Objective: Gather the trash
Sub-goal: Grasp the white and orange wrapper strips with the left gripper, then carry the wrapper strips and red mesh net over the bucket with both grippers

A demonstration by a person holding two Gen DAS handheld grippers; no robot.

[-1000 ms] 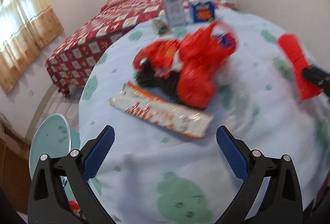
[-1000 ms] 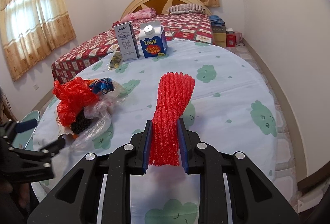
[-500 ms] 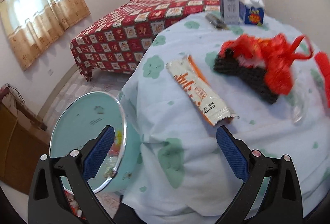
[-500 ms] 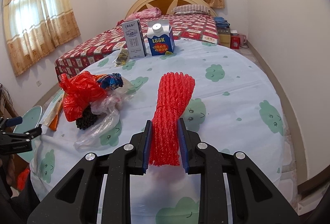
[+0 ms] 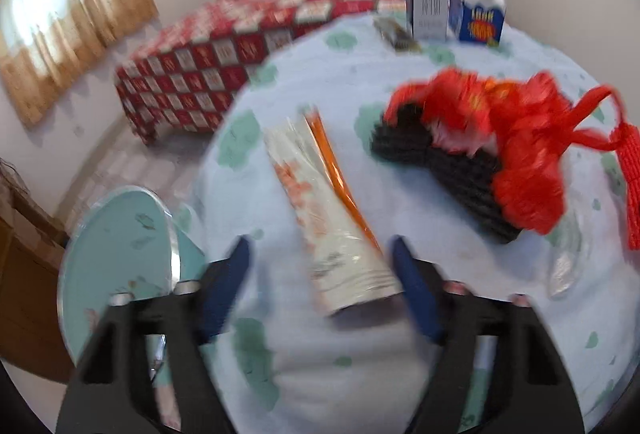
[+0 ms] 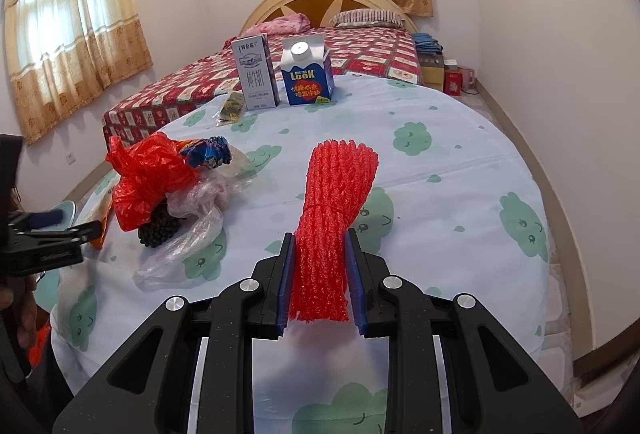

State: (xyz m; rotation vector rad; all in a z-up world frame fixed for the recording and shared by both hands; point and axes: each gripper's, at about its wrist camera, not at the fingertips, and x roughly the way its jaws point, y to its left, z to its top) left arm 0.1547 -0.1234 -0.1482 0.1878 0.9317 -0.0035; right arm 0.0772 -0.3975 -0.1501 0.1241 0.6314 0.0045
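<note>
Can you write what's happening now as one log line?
left tongs: open, around wrapper | right tongs: shut on red foam net

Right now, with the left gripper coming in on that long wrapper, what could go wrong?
The white and orange wrapper lies flat on the tablecloth, so the open left gripper may pinch cloth along with it. Its near end sits toward the right finger, so the grip could slip off. The right gripper, shut on the red foam net, leaves much of it sticking out, and that could brush the clear plastic bag.
</note>
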